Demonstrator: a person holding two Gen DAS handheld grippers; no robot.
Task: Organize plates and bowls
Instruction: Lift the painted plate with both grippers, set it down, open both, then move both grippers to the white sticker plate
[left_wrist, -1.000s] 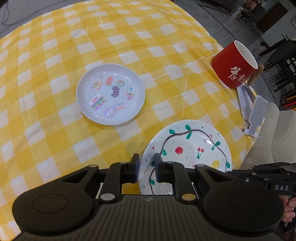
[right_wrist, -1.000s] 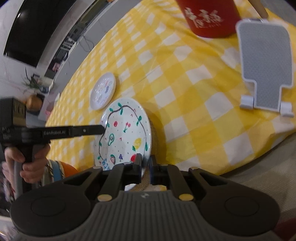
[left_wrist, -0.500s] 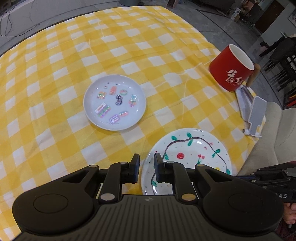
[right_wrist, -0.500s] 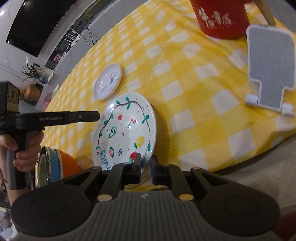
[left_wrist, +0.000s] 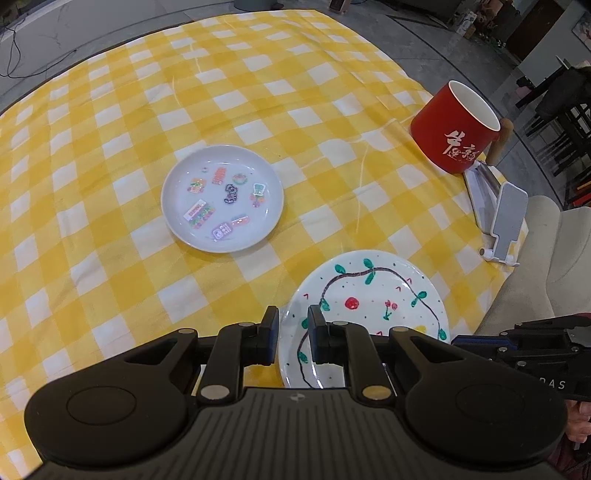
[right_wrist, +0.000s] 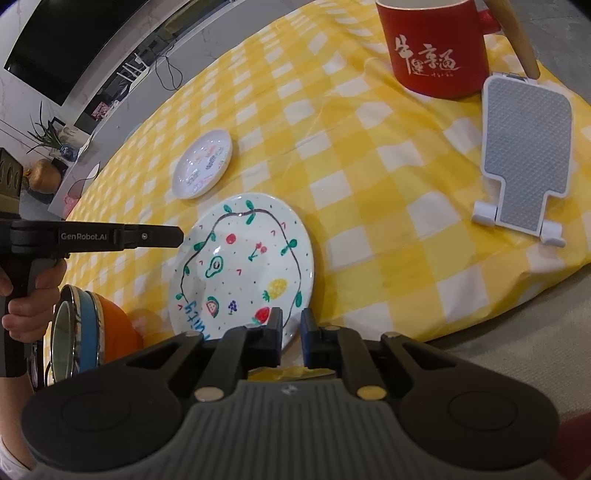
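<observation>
A yellow-and-white checked cloth (left_wrist: 110, 258) covers the worktop; grey floor lies beyond. Two plates: the sticker plate (left_wrist: 222, 198) at centre, the painted plate (right_wrist: 242, 266) at lower centre. One red mug (left_wrist: 456, 129) sits upper right, stacked bowls (right_wrist: 88, 328) lower left. The left gripper (left_wrist: 291, 334) and right gripper (right_wrist: 291, 330) jaws each pinch the painted plate's rim.

I get bright, even light and soft shadows; a glare sheen sits on the small plate (right_wrist: 202, 164). Edges bow hard, and far corners look slightly soft, I think.
</observation>
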